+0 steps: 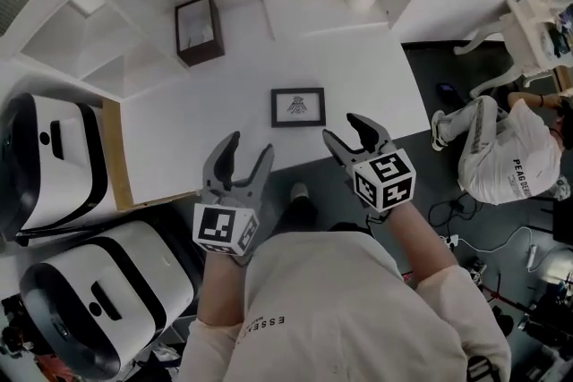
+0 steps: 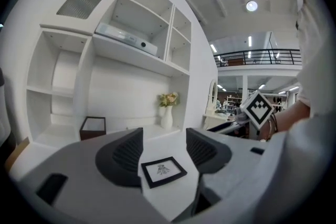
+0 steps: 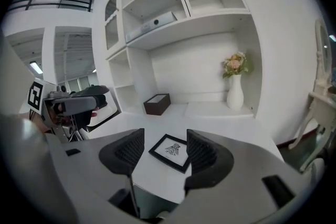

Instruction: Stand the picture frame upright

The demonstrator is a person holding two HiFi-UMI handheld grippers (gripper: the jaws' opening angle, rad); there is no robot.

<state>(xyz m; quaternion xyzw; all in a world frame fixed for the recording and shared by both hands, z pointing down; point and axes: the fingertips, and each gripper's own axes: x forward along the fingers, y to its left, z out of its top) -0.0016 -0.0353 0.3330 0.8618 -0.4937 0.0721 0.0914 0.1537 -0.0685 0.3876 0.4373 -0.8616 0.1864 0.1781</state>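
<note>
Well, you're hovering at the near edge of the white table (image 1: 358,76), with the left gripper (image 1: 252,145) and right gripper (image 1: 340,126) both gaping wide and empty. The picture frame (image 1: 297,106) is lying flat mid-table, just ahead. You're likely beginning the reach, and the next move calls for pinching one edge.

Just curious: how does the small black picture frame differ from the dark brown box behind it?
The small black picture frame lies flat, face up; the dark brown box stands taller, with a pale top. The frame sits nearer the white table's front edge, the box far back. Both are dark and rectangular.
</note>
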